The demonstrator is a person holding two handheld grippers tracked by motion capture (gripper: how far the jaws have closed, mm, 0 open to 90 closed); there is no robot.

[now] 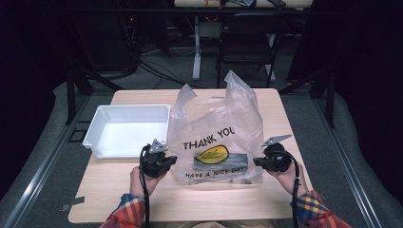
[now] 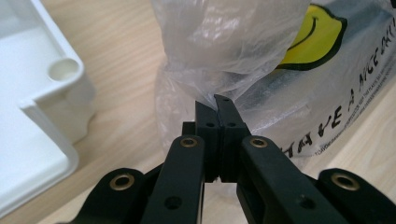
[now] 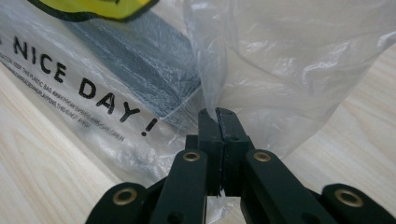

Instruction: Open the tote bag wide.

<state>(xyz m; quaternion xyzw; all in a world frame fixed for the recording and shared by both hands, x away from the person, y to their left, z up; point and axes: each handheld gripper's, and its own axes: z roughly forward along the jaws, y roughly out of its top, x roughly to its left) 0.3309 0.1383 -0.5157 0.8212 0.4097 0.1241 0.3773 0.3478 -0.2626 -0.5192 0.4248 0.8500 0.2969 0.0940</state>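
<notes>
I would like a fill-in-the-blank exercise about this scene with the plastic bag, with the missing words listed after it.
1. The left claw is shut on the ____ side of the plastic bag.
2. The smiley face printed on the bag is ____ in colour.
3. The white tray beside the bag holds ____.
4. The right claw pinches the bag's thin ____.

Missing words: left; yellow; nothing; plastic

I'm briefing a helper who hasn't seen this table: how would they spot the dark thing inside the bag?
On the wooden table, right of the white tray, stands a clear plastic bag. Low inside lies a flat dark grey box, under the yellow smiley.
</notes>
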